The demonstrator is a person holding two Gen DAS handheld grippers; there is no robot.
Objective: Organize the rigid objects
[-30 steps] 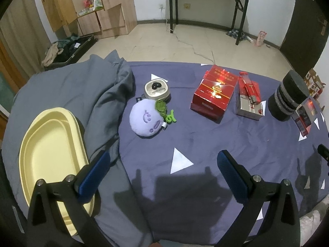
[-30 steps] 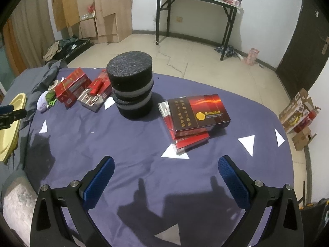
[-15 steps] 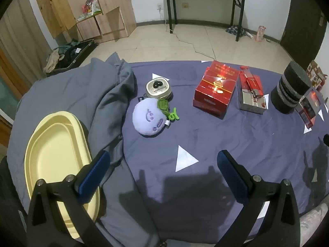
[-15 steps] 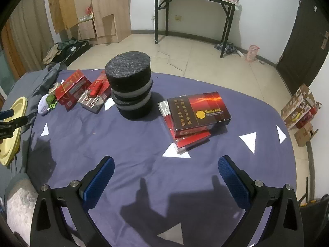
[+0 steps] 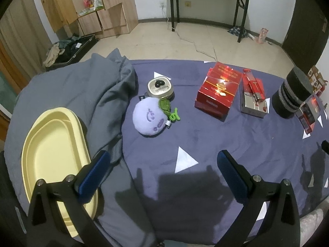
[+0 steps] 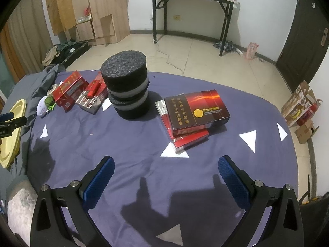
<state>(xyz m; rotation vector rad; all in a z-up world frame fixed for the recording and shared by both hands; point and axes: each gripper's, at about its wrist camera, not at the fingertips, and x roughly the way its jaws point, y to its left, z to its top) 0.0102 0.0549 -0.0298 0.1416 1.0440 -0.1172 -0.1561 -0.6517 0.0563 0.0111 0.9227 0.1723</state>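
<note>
Red cartons are the rigid items: a red box (image 5: 218,91) and a slim red-and-silver pack (image 5: 254,94) lie side by side mid-cloth, a dark foam cylinder (image 6: 127,88) stands beyond them, and two stacked dark-red cartons (image 6: 193,116) lie just right of it. A round tin (image 5: 160,86) touches the purple plush (image 5: 149,118) (soft, so likely not for sorting). The yellow tray (image 5: 51,144) rests on grey fabric (image 5: 96,90) at far left. Left gripper (image 5: 162,164) and right gripper (image 6: 164,169) both hover with jaws wide apart, holding nothing. Judged step: approach, nothing picked yet; next move calls for descending onto one box. Versus 1.0 s ago, the left view has drawn back slightly; objects unmoved.
</note>
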